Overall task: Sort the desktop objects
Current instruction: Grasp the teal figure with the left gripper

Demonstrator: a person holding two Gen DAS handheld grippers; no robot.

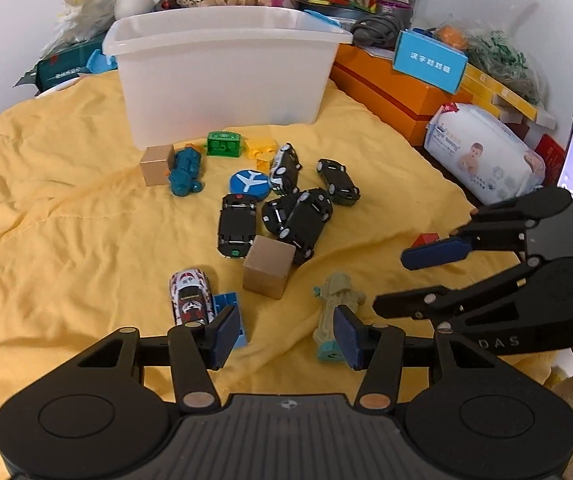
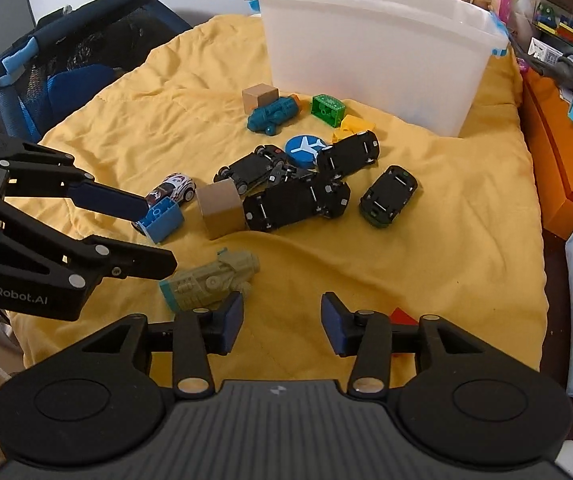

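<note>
Toys scattered on the yellow quilted cloth (image 1: 66,216) before the translucent white plastic bin (image 1: 222,76).
Your left gripper (image 1: 282,338) and right gripper (image 2: 282,322) both hover released, gripping nothing, each beside the sage-green plastic toy vehicle (image 2: 210,280).

Surface is covered by a wrinkled yellow quilt (image 1: 66,208). What is under it can't be seen. White plastic bin (image 1: 222,76) stands upright at the far side. In front of it: small wooden cube (image 1: 156,165) touching a teal toy vehicle (image 1: 185,172), green brick (image 1: 224,143), yellow brick (image 1: 261,148), round blue airplane disc (image 1: 248,183). Mid-quilt: a cluster of overturned black toy cars (image 1: 286,216), some lying against each other, and a larger wooden cube (image 1: 268,267) just beside them. Nearer: white patterned race car (image 1: 190,294) beside a blue brick (image 1: 230,312), sage-green toy vehicle (image 1: 336,312), red block (image 1: 426,238) near the right edge.
</note>
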